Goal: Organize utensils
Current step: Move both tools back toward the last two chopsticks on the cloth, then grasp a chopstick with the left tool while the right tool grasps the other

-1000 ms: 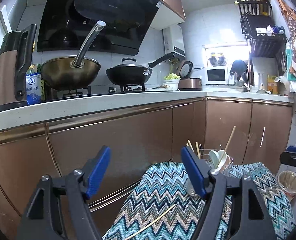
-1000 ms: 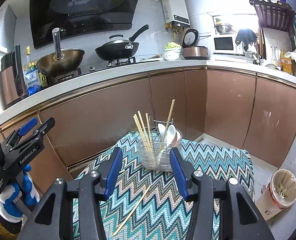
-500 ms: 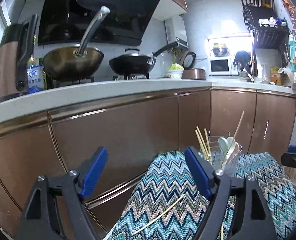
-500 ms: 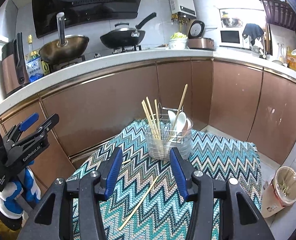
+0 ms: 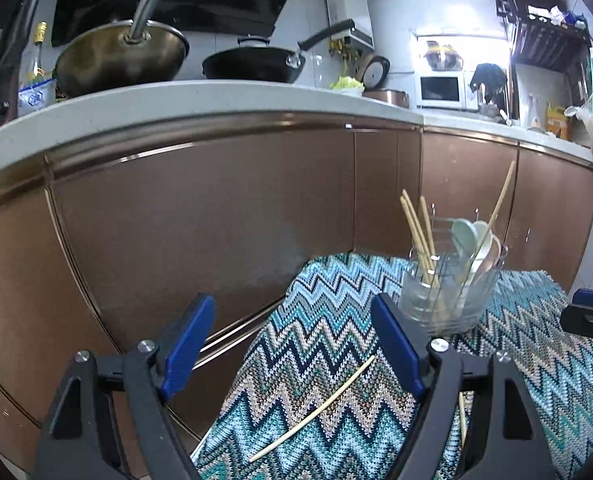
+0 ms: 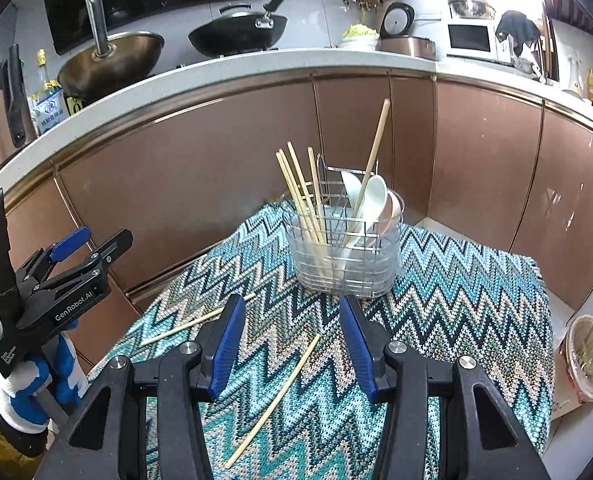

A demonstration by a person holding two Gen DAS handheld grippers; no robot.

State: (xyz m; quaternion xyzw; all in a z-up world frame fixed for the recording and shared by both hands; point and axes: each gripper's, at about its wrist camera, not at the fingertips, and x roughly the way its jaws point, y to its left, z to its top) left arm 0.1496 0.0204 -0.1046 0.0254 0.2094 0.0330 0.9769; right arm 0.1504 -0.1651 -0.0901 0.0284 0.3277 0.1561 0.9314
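Right wrist view: pale wooden chopstick [image 6: 272, 402] lies diagonally on zigzag cloth [image 6: 476, 304], both grippers' jaws apart, empty.

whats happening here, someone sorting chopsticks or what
A person holds a two-finger gripper in each hand over a table with a zigzag cloth. Both the left gripper and the right gripper are open and hold nothing. Two loose chopsticks lie flat on the cloth: one runs between the right gripper's fingers, the other lies further left. The wire utensil holder already has several chopsticks and spoons standing in it. Neither loose chopstick has been picked up yet.
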